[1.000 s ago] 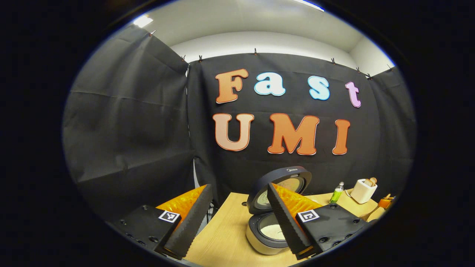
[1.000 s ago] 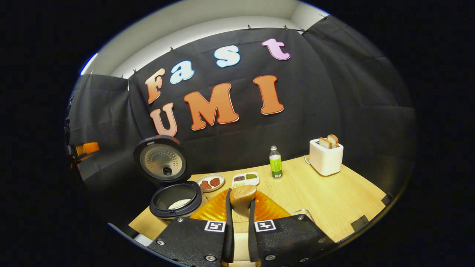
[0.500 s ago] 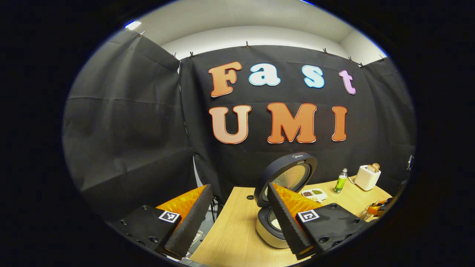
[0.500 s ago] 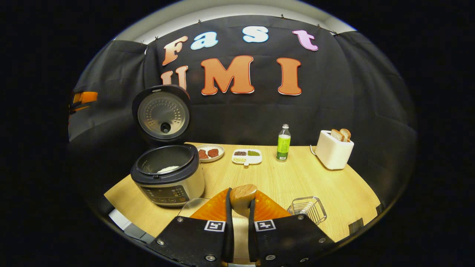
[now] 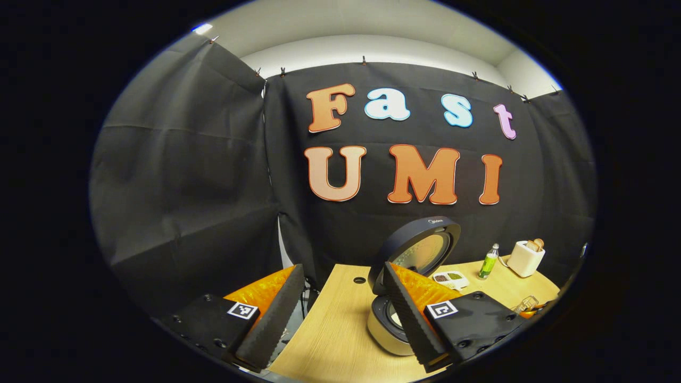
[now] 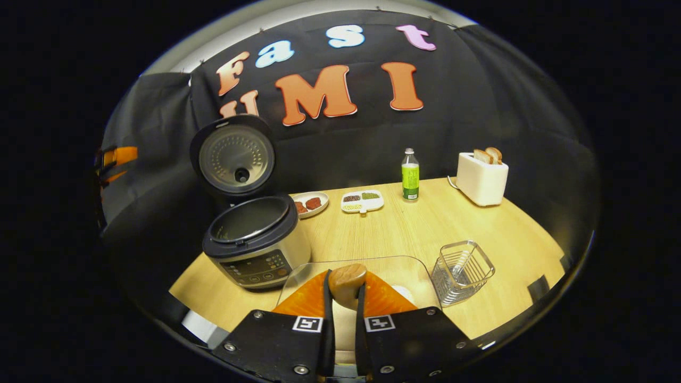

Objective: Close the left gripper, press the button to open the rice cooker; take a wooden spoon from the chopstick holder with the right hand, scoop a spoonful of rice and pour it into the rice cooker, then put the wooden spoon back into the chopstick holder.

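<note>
Rice lay in the cooker pot a second earlier, when your right hand-held gripper (image 6: 343, 319) hung just above it; half a second later you had drawn back, and by this moment you had drawn back farther and lower, so the cooker (image 6: 255, 239) stood off to the left in the right gripper view and the clear bowl (image 6: 367, 266) sat directly under the fingers. I judged that the pour was done and that only the return to the holder (image 6: 462, 271) remained.

Your right hand-held gripper stayed clenched on the spoon (image 6: 347, 282), both fingers pressed against it, its rounded wooden end poking up between them. Whether the scoop end was empty I could not tell.

Your left hand-held gripper (image 5: 340, 314) was released, fingers spread wide with nothing between, parked at the worktop (image 5: 330, 340) edge, with the cooker behind its right finger.

The holder was a wire basket, upright, just right of the bowl, and looked empty. The cooker's lid (image 6: 234, 157) stood fully up. You had a short move to the right, then a lowering of the spoon into the basket.
</note>
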### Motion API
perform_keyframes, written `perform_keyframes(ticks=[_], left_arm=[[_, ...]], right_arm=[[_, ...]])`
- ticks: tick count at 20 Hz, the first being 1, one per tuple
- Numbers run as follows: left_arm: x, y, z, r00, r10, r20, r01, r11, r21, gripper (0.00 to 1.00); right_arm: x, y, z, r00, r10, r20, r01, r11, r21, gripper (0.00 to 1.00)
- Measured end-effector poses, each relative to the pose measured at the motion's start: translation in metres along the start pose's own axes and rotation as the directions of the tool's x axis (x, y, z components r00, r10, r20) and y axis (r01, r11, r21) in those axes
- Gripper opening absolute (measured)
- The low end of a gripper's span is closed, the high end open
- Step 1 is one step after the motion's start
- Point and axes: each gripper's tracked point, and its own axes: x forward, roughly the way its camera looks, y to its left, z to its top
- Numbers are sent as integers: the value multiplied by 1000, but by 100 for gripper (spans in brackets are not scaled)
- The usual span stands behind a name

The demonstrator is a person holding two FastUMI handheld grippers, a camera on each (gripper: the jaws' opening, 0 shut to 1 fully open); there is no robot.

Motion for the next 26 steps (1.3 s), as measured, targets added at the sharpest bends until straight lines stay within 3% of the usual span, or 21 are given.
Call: perform_keyframes(ticks=[3, 5, 8, 13, 18, 24, 26], left_arm=[[0, 0, 1, 1000, -5, 3, 5, 1000, 3, 97], [1, 1, 0, 1000, -4, 1, 4, 1000, 3, 97], [3, -1, -3, 1000, -8, -8, 8, 1000, -2, 97], [3, -5, -5, 1000, -15, -15, 15, 1000, -3, 97], [2, -9, 0, 1000, -19, -5, 19, 1000, -13, 97], [2, -18, 12, 1000, -26, 17, 26, 1000, -12, 97], [3, -25, 14, 999, -36, 23, 36, 999, -5, 97]], right_arm=[[4, 15, -5, 998, 60, 2, -58, 972, 226, 14], [8, 18, -7, 996, 87, 17, -87, 931, 355, 14], [17, 3, -8, 997, 71, 31, -77, 867, 492, 14], [15, -25, -10, 999, 36, 28, -45, 690, 722, 14], [-1, -51, 3, 997, 4, 72, -63, 538, 841, 14], [-21, -73, 22, 991, -30, 127, -102, 432, 896, 14], [-30, -76, 29, 990, -40, 137, -110, 394, 912, 10]])
